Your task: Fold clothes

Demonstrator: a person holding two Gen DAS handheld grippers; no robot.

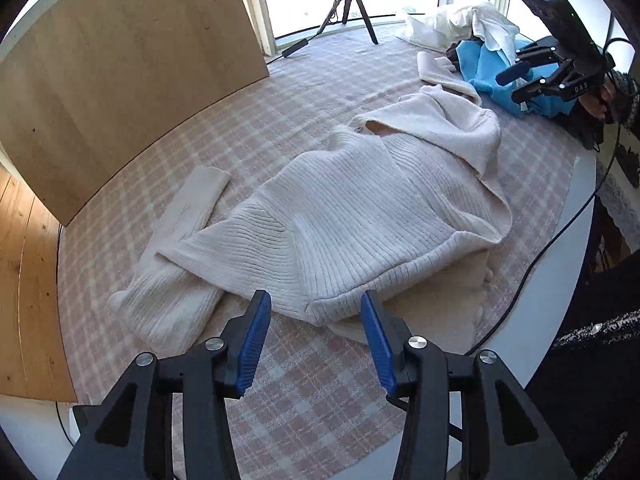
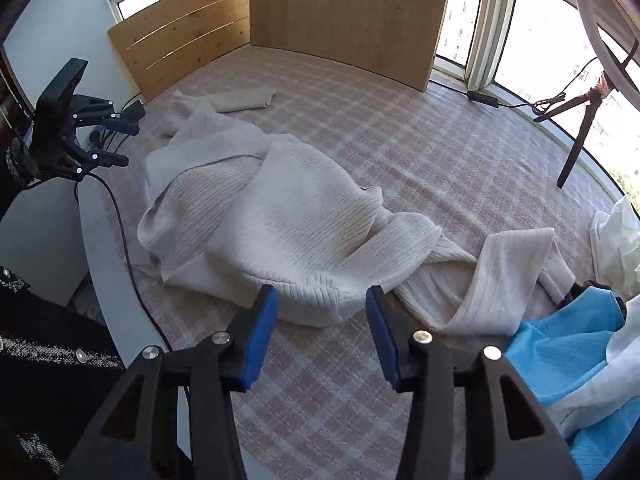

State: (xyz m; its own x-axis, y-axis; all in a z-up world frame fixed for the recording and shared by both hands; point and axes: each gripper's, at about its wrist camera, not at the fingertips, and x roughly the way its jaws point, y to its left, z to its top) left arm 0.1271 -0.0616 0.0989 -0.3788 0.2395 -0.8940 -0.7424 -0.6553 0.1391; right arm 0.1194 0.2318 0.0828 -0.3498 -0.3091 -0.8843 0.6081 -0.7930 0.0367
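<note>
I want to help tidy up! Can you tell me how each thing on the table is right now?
Cream sweater: rumpled, half folded, sleeves sprawled out, nothing holding it.
Blue garment: crumpled in the pile, not folded.
White garment: bunched up in the same pile.
Left gripper: jaws open, empty, just short of the sweater's hem.
Right gripper: jaws open, empty, near the sweater's edge.
Checked tablecloth: spread flat.

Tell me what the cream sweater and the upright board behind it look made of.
Sweater: soft ribbed knit, probably wool or acrylic; matte, with fine parallel ridges. Board: pale wood or wood veneer, smooth and matte, with faint grain and small dark specks.
</note>
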